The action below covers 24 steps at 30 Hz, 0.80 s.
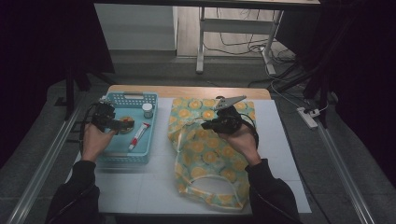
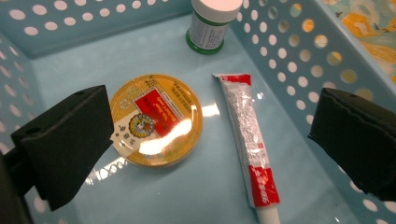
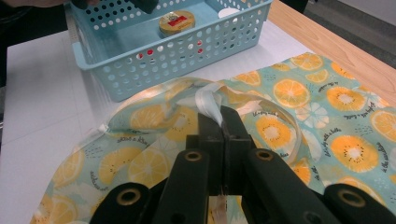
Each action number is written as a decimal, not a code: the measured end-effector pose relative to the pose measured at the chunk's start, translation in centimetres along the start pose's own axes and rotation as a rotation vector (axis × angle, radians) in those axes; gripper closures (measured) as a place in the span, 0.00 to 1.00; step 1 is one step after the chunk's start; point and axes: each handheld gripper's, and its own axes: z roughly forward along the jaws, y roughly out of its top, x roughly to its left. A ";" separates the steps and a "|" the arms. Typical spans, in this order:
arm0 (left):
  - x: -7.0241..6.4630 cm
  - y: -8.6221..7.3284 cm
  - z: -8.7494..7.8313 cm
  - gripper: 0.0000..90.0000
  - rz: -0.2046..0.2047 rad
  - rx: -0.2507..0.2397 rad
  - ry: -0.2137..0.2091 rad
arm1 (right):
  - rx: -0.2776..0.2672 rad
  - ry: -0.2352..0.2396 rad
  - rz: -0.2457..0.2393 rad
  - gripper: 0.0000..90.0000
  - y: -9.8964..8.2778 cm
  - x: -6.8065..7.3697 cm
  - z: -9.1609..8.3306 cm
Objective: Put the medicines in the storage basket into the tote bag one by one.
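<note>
A blue perforated basket sits at the left of the white mat. In it lie a round yellow tin with a red label, a red and white tube and a small white-capped jar. My left gripper hangs open just above the basket floor, its jaws either side of the tin and tube, touching neither. A lemon-print cloth bag lies beside the basket. My right gripper is shut on the bag's pale strap, lifting the bag's rim; in the high view that gripper is above the bag's upper half.
The white mat covers a wooden table. Past the table stand desk legs and loose cables on the floor, with a power strip at the right. Metal rails run along both sides.
</note>
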 end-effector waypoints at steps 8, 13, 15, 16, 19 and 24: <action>0.8 0.6 2.1 0.00 0.002 0.054 0.009 | 0.004 0.005 -0.007 0.99 0.0 0.0 -0.1; 1.4 0.9 3.1 0.00 -0.013 0.080 0.004 | 0.002 0.005 -0.008 0.99 0.0 -0.1 -0.1; 1.6 0.9 3.6 0.00 -0.012 0.094 0.011 | 0.003 0.005 -0.008 0.99 0.0 0.0 -0.1; 1.7 1.0 3.8 0.00 -0.013 0.099 0.014 | 0.003 0.005 -0.007 0.99 0.0 0.0 0.0; 1.8 1.1 4.4 0.00 -0.008 0.127 0.028 | 0.003 0.005 -0.010 0.99 0.0 0.0 0.0; 2.0 1.3 5.2 0.00 -0.013 0.178 0.058 | 0.002 0.007 -0.009 0.99 0.0 -0.1 -0.1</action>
